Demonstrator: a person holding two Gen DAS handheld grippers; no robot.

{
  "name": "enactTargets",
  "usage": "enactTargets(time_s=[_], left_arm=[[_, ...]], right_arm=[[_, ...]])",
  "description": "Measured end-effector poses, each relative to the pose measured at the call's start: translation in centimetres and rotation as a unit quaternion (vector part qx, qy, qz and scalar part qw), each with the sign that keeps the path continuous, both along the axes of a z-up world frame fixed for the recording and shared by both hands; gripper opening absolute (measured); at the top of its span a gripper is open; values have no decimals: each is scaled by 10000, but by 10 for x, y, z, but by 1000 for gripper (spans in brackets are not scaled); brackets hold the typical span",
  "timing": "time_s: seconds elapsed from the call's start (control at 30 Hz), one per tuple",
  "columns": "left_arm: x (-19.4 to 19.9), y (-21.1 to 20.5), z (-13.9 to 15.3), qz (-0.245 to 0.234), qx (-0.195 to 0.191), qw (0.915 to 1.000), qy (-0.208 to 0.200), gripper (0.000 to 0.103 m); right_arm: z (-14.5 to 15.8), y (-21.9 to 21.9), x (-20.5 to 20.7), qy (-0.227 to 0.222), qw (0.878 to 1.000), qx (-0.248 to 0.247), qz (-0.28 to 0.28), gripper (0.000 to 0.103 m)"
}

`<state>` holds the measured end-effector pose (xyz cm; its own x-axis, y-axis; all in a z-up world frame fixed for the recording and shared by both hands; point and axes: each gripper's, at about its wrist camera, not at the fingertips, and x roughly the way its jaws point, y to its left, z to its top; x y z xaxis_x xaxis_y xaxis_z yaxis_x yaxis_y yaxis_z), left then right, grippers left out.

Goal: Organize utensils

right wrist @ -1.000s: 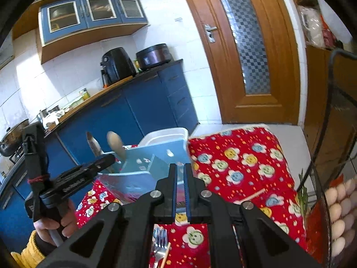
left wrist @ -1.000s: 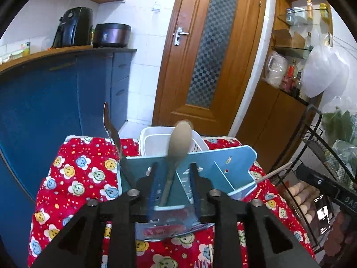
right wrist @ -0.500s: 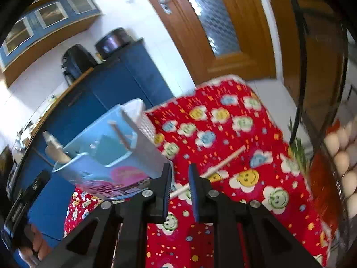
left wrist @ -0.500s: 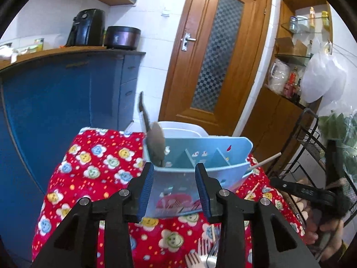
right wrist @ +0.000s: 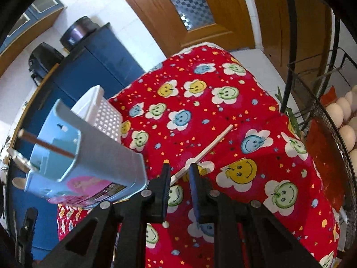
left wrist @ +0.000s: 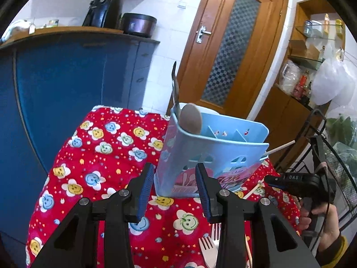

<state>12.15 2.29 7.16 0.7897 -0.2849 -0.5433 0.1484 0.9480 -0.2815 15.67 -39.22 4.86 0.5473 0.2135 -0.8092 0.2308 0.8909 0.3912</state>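
Note:
A light blue utensil holder [left wrist: 212, 147] stands on the red flower-print cloth [left wrist: 100, 147]. A wooden spoon [left wrist: 190, 118] and a metal utensil [left wrist: 175, 84] stand in its left compartment. My left gripper [left wrist: 175, 169] is open and empty, just short of the holder's front. A thin chopstick [right wrist: 44, 144] leans out of the holder [right wrist: 93, 156] at the other end. My right gripper [right wrist: 179, 169] points down at the cloth, open a narrow way. The near end of a white chopstick [right wrist: 212, 145] lies in the gap, and the pads do not press it. Forks [left wrist: 207, 245] lie near the front edge.
A white perforated basket [right wrist: 104, 116] stands behind the holder. A black wire rack with eggs [right wrist: 343, 116] crowds the table's right side. Blue cabinets [left wrist: 67, 78] lie to the left and a wooden door [left wrist: 227, 44] behind. A hand [left wrist: 321, 218] holds the right gripper.
The left gripper let go of the wooden spoon, which now stands in the holder, and drew back to the left. The right gripper tipped down toward the cloth and its jaws parted over the white chopstick.

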Motion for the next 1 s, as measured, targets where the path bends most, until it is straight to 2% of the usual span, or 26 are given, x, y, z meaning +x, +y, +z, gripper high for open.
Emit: enactTargets(time_s=[0.3, 0.43, 0.53, 0.73, 1.0], left_arm=[[1, 7, -7, 52, -29, 10000, 44, 39], [1, 9, -9, 66, -41, 9999, 71, 39], [0, 9, -11, 78, -72, 9999, 105, 39], [-1, 9, -14, 76, -116, 9998, 171, 39], [-7, 6, -15, 67, -124, 9997, 194, 39]], right_arm=[[-22, 3, 16, 369, 9987, 239, -267, 23], [-25, 1, 18, 342, 9977, 423, -406, 23], [-27, -3, 17, 307, 9969, 568, -452, 20], [-29, -18, 9, 72, 9909, 1236, -528, 13], [0, -22, -13, -514, 9896, 1278, -402, 9]])
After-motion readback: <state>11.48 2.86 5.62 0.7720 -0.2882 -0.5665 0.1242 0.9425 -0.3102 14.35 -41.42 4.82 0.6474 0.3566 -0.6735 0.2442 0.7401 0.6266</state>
